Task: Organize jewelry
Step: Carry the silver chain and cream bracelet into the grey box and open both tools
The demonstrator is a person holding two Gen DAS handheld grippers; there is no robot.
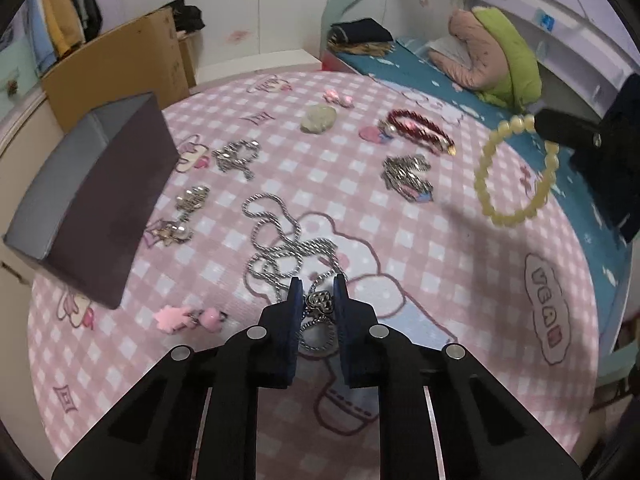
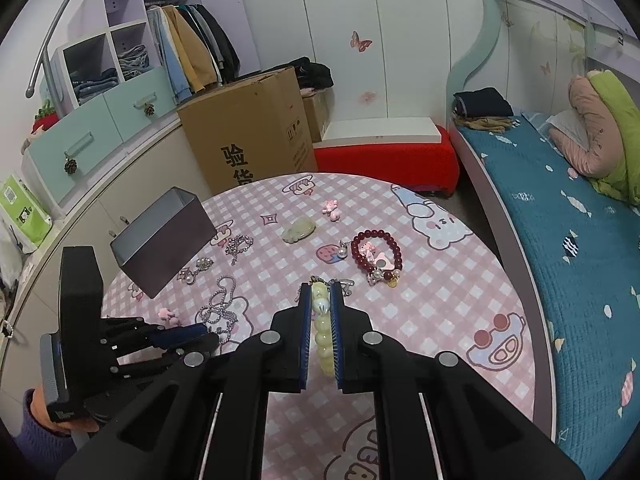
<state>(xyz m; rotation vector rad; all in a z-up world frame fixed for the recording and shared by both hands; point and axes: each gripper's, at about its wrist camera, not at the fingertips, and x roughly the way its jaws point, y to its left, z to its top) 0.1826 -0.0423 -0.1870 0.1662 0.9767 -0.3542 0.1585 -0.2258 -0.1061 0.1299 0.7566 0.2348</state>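
My left gripper [image 1: 318,292] is low over the pink checked table [image 1: 440,280], its fingers close around the pendant [image 1: 319,302] of a silver rope chain [image 1: 280,240]; the chain still lies on the cloth. My right gripper [image 2: 321,300] is shut on a pale yellow bead bracelet [image 2: 322,332] and holds it above the table; it hangs in the left wrist view [image 1: 516,168]. A dark open box [image 1: 96,196] stands at the table's left, also in the right wrist view [image 2: 164,236].
On the table lie a red bead bracelet [image 2: 376,254], a pale stone pendant [image 2: 298,230], silver chains [image 1: 406,176], pearl earrings [image 1: 176,228] and pink charms [image 1: 188,318]. A bed [image 2: 560,220] is right, a cardboard box [image 2: 248,136] behind.
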